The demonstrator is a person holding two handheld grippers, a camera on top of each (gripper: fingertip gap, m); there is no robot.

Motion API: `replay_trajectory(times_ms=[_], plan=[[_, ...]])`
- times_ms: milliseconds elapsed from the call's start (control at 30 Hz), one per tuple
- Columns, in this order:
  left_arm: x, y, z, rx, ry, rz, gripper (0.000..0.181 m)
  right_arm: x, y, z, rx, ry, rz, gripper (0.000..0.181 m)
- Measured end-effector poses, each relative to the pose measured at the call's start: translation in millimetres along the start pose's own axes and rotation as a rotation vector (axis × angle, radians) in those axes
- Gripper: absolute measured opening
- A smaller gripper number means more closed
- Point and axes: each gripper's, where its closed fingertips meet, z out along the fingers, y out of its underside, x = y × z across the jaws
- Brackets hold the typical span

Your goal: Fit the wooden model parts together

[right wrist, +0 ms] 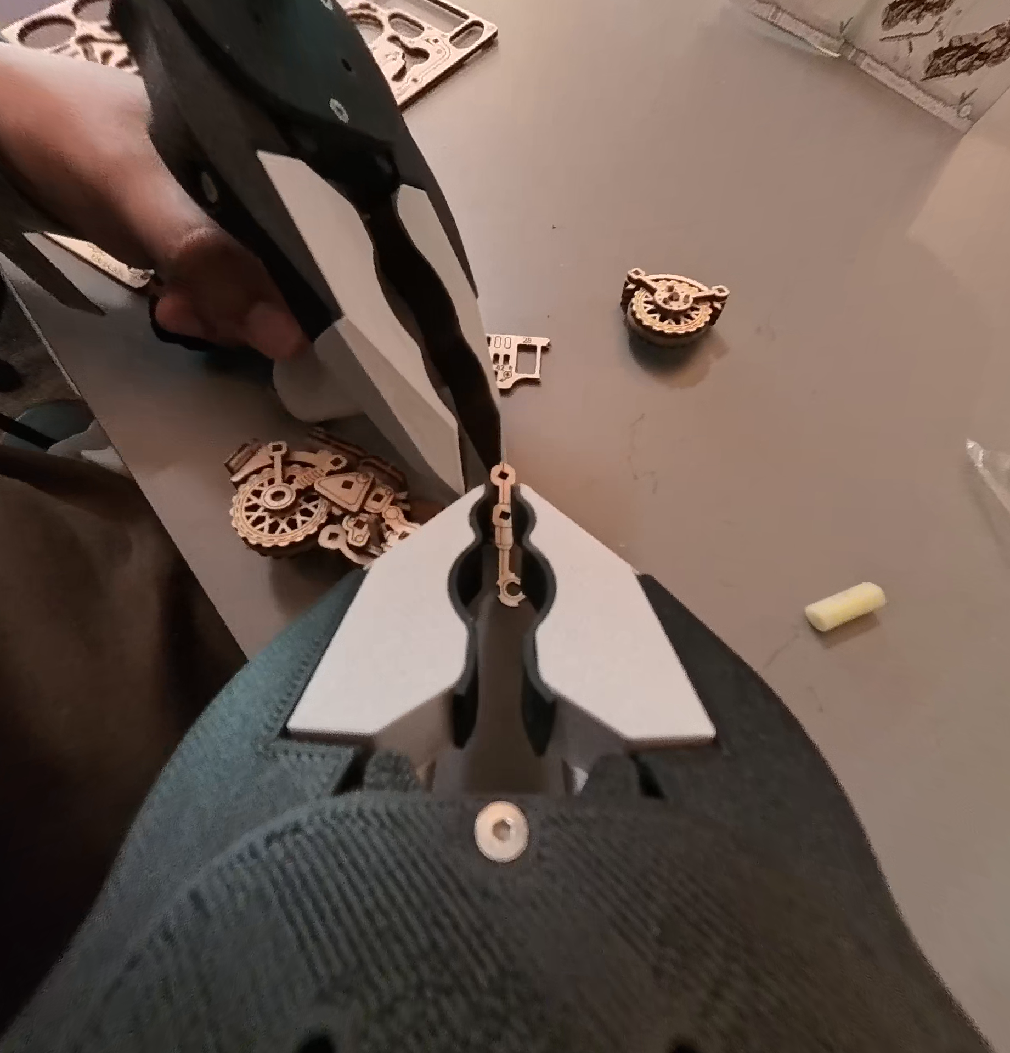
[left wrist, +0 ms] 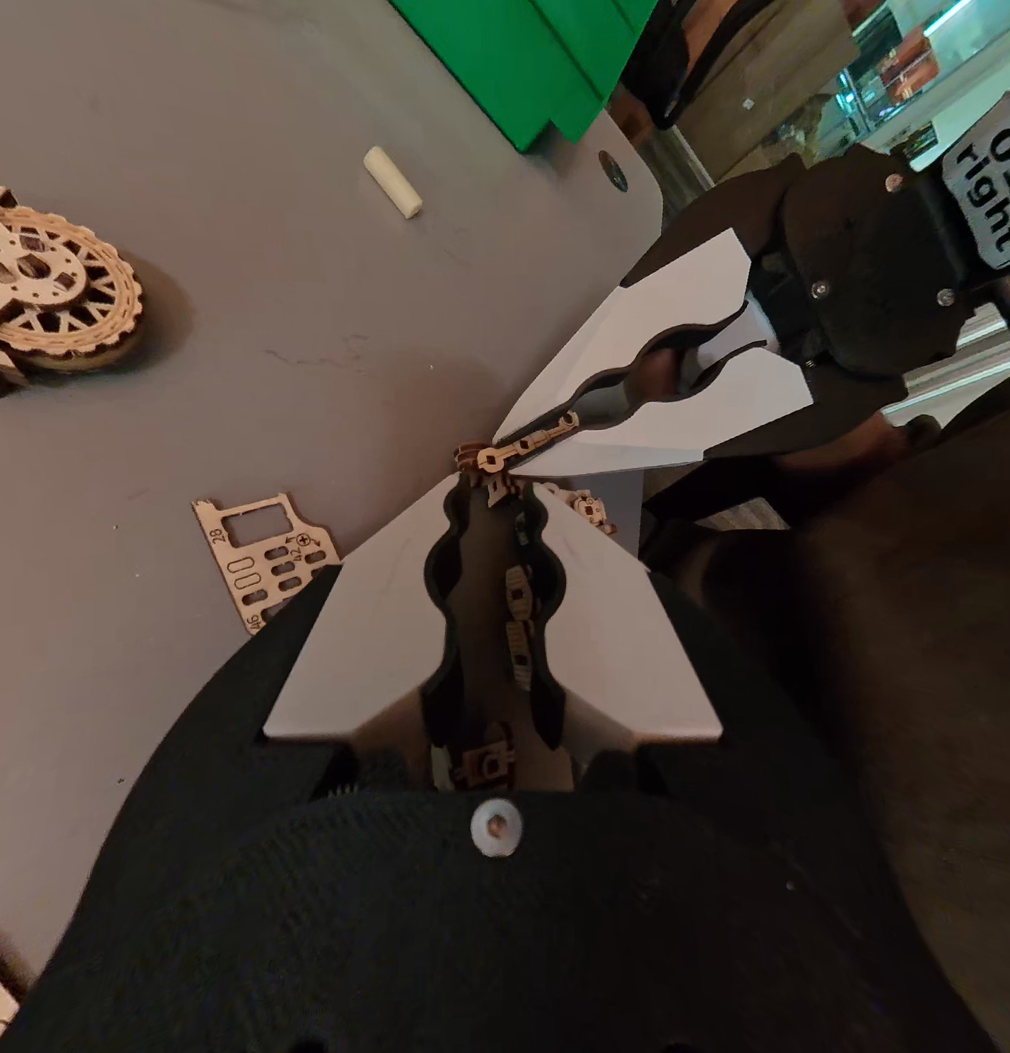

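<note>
Right wrist view: right gripper (right wrist: 505, 493) clenched on a slim wooden link strip (right wrist: 503, 535), jaws nearly shut, strip running lengthwise between them with its hooked end toward the camera and its square-holed end poking past the tips. Left gripper (right wrist: 494, 456) meeting that end tip to tip, above the grey surface (right wrist: 719, 456).

Left wrist view: left gripper (left wrist: 494, 490) closed on a small dark wooden piece (left wrist: 499, 490), mostly hidden by the fingers; shape hard to make out. Link strip (left wrist: 525, 447) touching a brown stacked bit (left wrist: 467, 456) at the junction.

On the surface: wheel assembly (right wrist: 670, 310), larger model section (right wrist: 314, 507) partly covered, numbered offcut (right wrist: 519, 359), pale cylinder (right wrist: 844, 605). Label on the far gripper present, not transcribed.
</note>
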Motion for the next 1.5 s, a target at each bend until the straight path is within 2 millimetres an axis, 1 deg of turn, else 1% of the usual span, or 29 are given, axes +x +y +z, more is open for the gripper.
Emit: replay_trajectory(times_ms=[100,200,367,400,500,867,1133,1267,1400,1500], plan=[[-1,-1,-1,0.005,0.001,-0.006,0.017,1,1,-1,0.005,-0.013,0.015,0.004],[-3,-2,-1,0.012,-0.004,0.000,0.024,2,3,-1,0.010,-0.040,0.060,0.004],[6,-5,1,0.033,0.034,0.028,0.025,3,4,-2,0.018,-0.070,0.108,0.004],[8,-5,2,0.034,0.045,0.029,0.028,3,5,-2,0.018,-0.072,0.111,0.004],[9,-6,3,0.041,0.053,0.023,0.030,4,5,-2,0.021,-0.075,0.116,0.004],[12,-14,-3,0.092,0.177,-0.145,0.031,4,5,-2,0.026,-0.081,0.120,0.004],[14,-12,-1,0.068,0.174,-0.167,0.036,4,4,-2,0.023,-0.070,0.099,0.004],[14,-12,-2,0.062,0.196,-0.207,0.035,3,4,-2,0.024,-0.061,0.079,0.004],[12,-13,-2,0.060,0.196,-0.234,0.029,3,4,-2,0.026,-0.059,0.072,0.004],[8,-13,-2,0.054,0.183,-0.260,0.019,3,4,-2,0.031,-0.059,0.070,0.004]])
